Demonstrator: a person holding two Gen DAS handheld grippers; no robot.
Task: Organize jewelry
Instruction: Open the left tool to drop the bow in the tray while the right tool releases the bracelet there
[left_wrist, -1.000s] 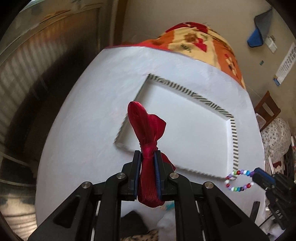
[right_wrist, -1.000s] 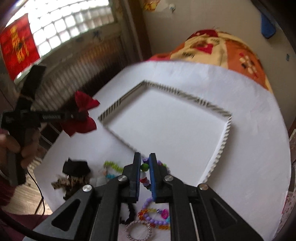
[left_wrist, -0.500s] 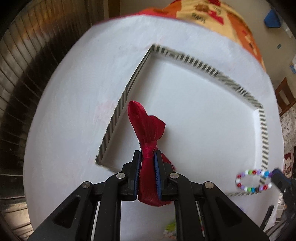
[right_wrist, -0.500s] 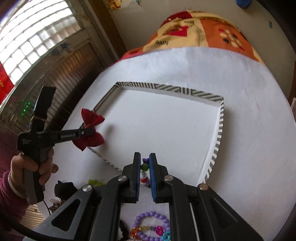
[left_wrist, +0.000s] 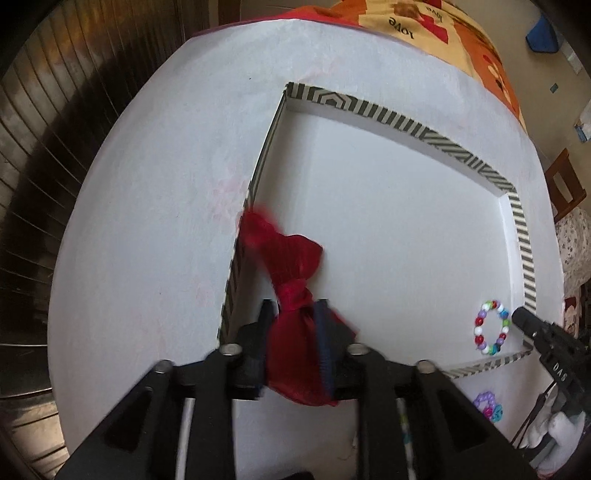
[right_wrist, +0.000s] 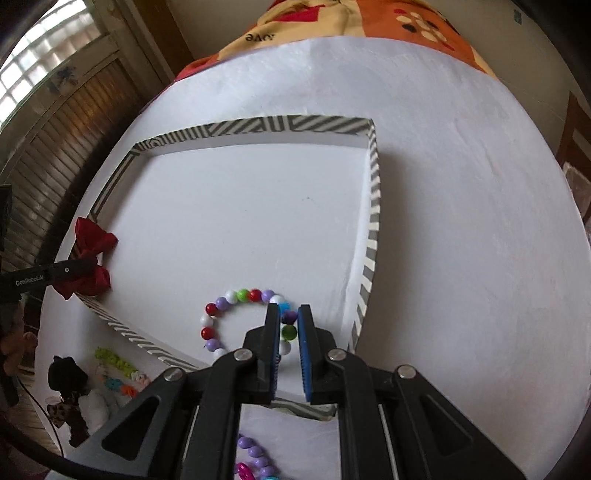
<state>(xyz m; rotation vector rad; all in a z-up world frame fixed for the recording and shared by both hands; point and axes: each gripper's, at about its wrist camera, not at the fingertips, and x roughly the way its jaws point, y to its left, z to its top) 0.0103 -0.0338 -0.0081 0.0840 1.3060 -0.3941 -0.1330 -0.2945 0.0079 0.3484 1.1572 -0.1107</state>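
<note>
Jewelry tray (right_wrist: 373, 206) holds one bow (left_wrist: 291, 266) between parting left tool (left_wrist: 293, 314), one bracelet (right_wrist: 243, 321) clamped by right tool (right_wrist: 288, 314).

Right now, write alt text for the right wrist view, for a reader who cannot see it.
The right gripper pinches a multicoloured bead bracelet low over the near corner of a white tray with a striped rim. At the tray's left edge, the left gripper has just been opening around a red bow.
</note>
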